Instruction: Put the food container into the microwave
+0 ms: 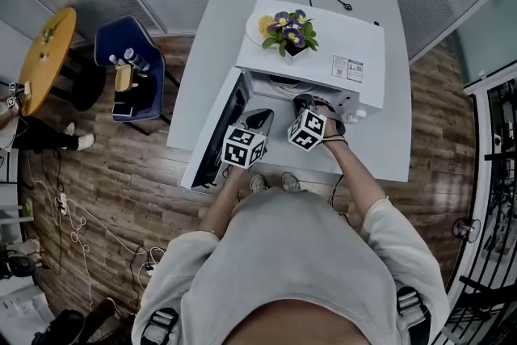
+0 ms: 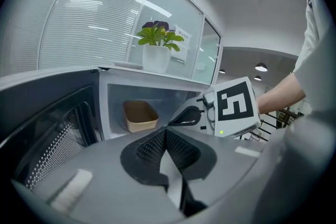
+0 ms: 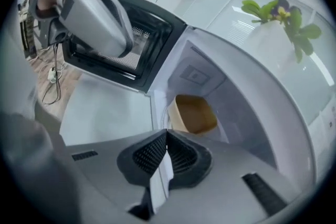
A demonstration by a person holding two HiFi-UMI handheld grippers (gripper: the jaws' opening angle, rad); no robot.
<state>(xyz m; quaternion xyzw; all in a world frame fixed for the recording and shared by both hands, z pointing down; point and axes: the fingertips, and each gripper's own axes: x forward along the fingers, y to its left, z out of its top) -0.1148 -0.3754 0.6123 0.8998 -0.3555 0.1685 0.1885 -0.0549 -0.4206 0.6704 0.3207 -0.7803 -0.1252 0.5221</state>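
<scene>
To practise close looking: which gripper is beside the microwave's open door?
The left gripper, beside the door; the right gripper faces the food container inside.

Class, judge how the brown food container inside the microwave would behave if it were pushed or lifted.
The food container looks like thin brown card, open-topped and seemingly empty, so it is probably light, with walls that may flex. It sits low and wide, so tipping seems unlikely; a push would more likely slide it.
</scene>
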